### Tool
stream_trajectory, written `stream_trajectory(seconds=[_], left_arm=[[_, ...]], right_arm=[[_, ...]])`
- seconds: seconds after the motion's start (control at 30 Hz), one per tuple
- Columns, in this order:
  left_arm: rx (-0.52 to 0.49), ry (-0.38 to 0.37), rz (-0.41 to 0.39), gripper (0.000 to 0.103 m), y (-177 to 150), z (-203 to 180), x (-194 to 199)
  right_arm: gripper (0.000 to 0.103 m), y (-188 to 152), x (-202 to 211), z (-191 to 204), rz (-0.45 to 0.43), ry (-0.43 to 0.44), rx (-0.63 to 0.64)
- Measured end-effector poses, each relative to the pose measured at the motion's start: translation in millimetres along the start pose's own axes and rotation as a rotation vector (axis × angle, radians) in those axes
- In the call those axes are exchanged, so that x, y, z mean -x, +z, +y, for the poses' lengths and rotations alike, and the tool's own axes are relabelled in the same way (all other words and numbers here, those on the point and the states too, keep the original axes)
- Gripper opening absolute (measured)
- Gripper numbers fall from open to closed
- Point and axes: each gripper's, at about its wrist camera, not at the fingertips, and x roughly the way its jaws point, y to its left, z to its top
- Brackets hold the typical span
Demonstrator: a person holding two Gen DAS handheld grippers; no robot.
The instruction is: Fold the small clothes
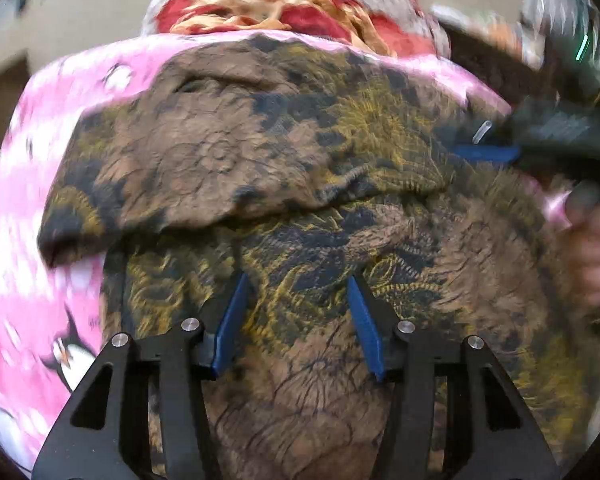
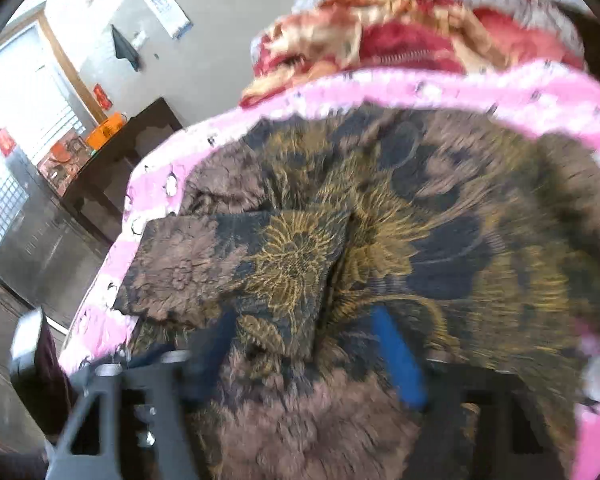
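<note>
A brown, black and gold flower-patterned garment (image 1: 284, 152) lies on a pink penguin-print blanket (image 1: 16, 216). One part is folded over on top, its edge running across the middle. My left gripper (image 1: 298, 280) is open just above the cloth, blue pads apart, holding nothing. The right gripper shows at the right edge of the left wrist view (image 1: 496, 152), low over the garment. In the right wrist view the same garment (image 2: 440, 240) fills the frame, a folded sleeve (image 2: 236, 268) lying to the left. My right gripper (image 2: 304, 320) is open over the cloth, blurred.
A red and gold bundle of cloth (image 1: 284, 8) lies behind the blanket, also in the right wrist view (image 2: 400, 36). A dark table with an orange box (image 2: 108, 128) and a grey cabinet (image 2: 24, 224) stand to the left. The blanket's edge (image 2: 100, 312) drops off at the left.
</note>
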Motion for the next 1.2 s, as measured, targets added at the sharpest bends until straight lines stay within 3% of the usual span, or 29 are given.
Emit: stream_trajectory(seconds=[0.07,0.2,0.3,0.33,0.37,0.5,0.63,0.73,0.87,1.03,1.2], left_arm=[[0.035,0.014,0.005,0.051,-3.3,7.1,-0.9],[-0.008,0.075,0.005,0.051,-3.4,-4.7,-5.6],[0.018,0.047,0.003,0.051,-3.3,-3.6,-3.7],[0.034,0.031,0.001,0.051,-3.9,-2.0,-2.7],[0.045,0.021,0.000,0.051,-5.7,1.8,1.2],[0.042,0.030,0.003,0.051,-5.9,5.4,1.7],[0.041,0.032,0.004,0.051,-4.4,3.8,-0.5],[0.040,0.034,0.004,0.051,-3.8,3.3,-1.6],[0.038,0.036,0.004,0.051,-3.7,3.5,-1.9],[0.038,0.037,0.003,0.051,-4.5,1.9,-1.7],[0.040,0.034,0.004,0.051,-5.2,2.8,-0.5]], right_arm=[[0.047,-2.0,-19.7,-5.4,0.012,0.031,-0.016],[0.042,-9.4,-38.0,-14.4,0.004,0.118,-0.032],[0.033,-5.2,-43.5,-14.3,0.001,0.195,-0.049],[0.024,-3.5,-45.2,-13.0,-0.003,0.205,-0.046],[0.006,-1.0,-44.9,-12.6,-0.003,0.212,-0.045],[0.004,10.5,-21.6,-15.1,-0.048,0.209,-0.051],[0.004,22.9,15.0,-46.6,-0.091,0.091,-0.084],[0.004,23.4,28.3,-89.2,-0.035,-0.026,-0.142],[0.004,13.0,32.6,-113.3,0.040,-0.119,-0.148],[0.004,15.9,31.5,-111.8,0.043,-0.175,-0.153],[0.004,11.9,31.4,-103.6,0.061,-0.288,-0.083]])
